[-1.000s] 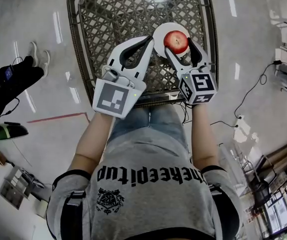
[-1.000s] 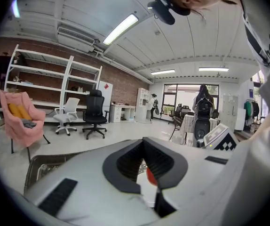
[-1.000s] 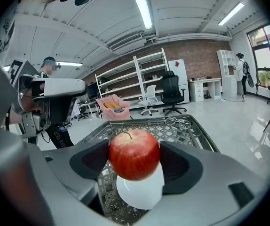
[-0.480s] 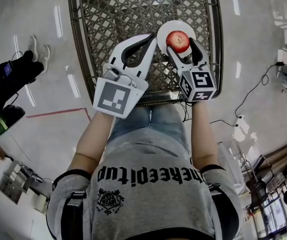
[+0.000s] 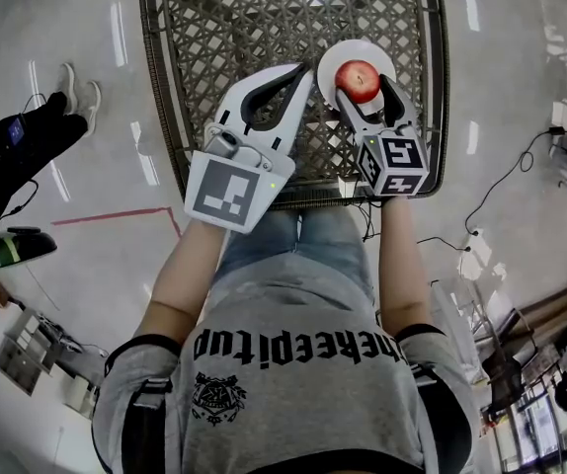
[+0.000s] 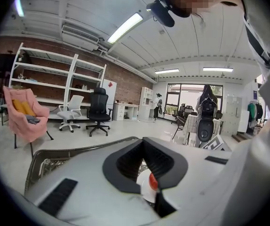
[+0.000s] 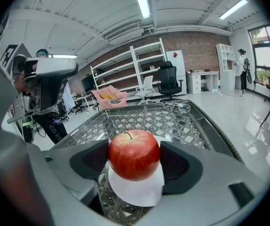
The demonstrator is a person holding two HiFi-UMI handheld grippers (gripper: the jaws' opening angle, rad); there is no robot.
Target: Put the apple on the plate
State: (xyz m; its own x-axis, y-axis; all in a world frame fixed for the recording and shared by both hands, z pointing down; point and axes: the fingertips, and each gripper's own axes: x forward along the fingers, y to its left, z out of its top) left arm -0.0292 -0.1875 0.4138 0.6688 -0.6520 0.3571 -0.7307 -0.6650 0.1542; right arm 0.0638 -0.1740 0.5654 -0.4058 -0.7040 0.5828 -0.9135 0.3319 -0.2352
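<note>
A red apple (image 5: 360,80) sits between the jaws of my right gripper (image 5: 361,79), which is shut on it. The apple hangs over a white plate (image 5: 363,49) at the near right of a woven lattice table (image 5: 234,28). In the right gripper view the apple (image 7: 134,154) fills the gap of the gripper (image 7: 134,163), with the plate (image 7: 137,192) just below it; whether they touch I cannot tell. My left gripper (image 5: 306,70) is beside the plate's left edge, shut and holding nothing. Through its jaw loop (image 6: 144,141) I glimpse part of the apple (image 6: 153,183).
The table's dark rim (image 5: 155,97) runs round the lattice top. A pair of glasses (image 7: 177,107) lies at the table's far end. A person in black (image 5: 17,146) is on the floor to the left, and cables (image 5: 501,181) trail on the right.
Both grippers have shifted slightly up and right in the head view. The apple stays held over the plate; the left gripper stays shut.
</note>
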